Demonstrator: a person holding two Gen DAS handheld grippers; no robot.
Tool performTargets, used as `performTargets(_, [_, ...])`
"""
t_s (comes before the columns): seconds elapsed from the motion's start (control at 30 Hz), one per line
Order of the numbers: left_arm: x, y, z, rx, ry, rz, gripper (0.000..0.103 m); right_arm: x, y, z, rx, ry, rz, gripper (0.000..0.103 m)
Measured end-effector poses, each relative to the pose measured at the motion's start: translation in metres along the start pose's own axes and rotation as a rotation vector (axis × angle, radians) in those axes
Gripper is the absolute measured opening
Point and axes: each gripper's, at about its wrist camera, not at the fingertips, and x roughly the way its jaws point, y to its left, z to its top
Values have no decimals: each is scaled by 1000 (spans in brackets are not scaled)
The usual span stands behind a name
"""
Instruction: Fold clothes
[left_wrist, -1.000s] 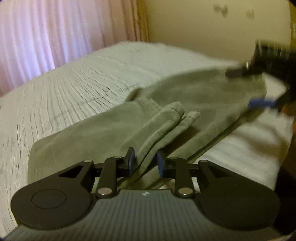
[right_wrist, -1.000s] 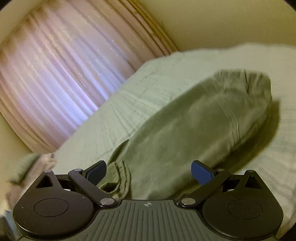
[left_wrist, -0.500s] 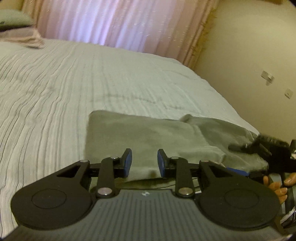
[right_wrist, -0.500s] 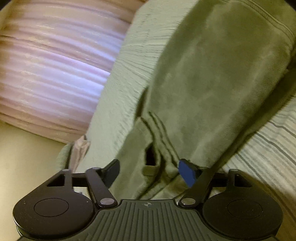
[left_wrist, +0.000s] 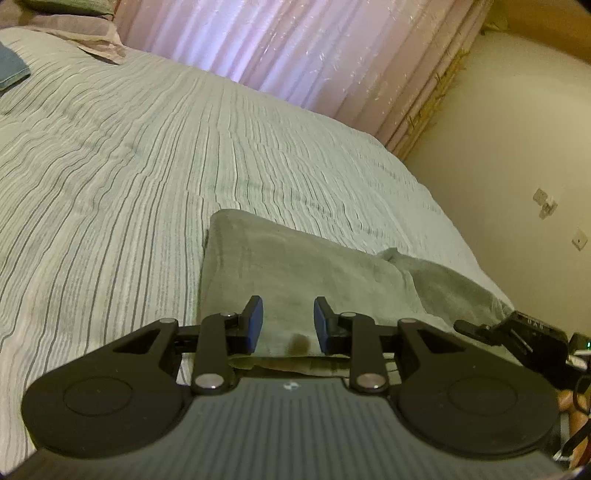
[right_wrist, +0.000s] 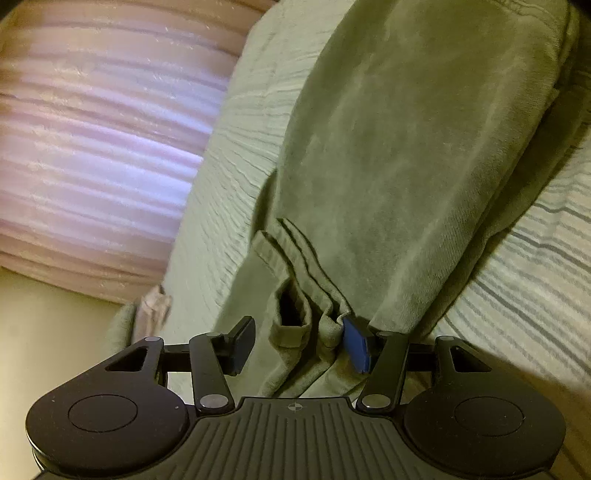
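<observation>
Item: olive-green garment (left_wrist: 295, 273), probably trousers, lying at the striped bed's (left_wrist: 110, 166) near edge, by its corner. Already doubled once; hem cuffs (right_wrist: 295, 325) not yet folded in. Left gripper (left_wrist: 288, 325) narrowly parted, gripping nothing visible. Right gripper (right_wrist: 301, 343) closing around the cuffs, not clamped. Containers: none.

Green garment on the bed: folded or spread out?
Folded. The green garment lies doubled on the striped bedspread, with a straight folded edge at its left side and layered hems stacked at the near end.
</observation>
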Motion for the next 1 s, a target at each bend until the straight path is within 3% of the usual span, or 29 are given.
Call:
performTargets(0.13, [-2, 3, 0, -19, -4, 5, 24, 0, 2, -5, -40, -6, 6, 56])
performTargets(0.27, [-4, 4, 2, -38, -12, -2, 24, 19, 16, -13, -209, -20, -48, 56])
performTargets(0.33, [-7, 4, 4, -37, -16, 2, 24, 24, 20, -18, -261, -40, -83, 32])
performTargets(0.4, [-9, 4, 5, -32, -19, 0, 24, 17, 24, -19, -280, -60, -59, 25])
performTargets(0.53, [-7, -6, 11, 26, -18, -4, 18, -11, 47, -21, -379, -146, 42, 23])
performTargets(0.6, [-2, -15, 11, 70, -8, -3, 18, -13, 46, -19, -406, -164, -3, 23])
performTargets(0.73, [18, -30, 3, 154, 59, 26, 16, 2, 14, -16, -282, -94, -89, 23])
performTargets(0.83, [27, -36, -6, 222, 91, 61, 15, -8, 21, -28, -337, -135, -59, 23])
performTargets(1.0, [38, -33, -14, 246, 134, 83, 15, 6, 14, -32, -374, -89, -143, 23])
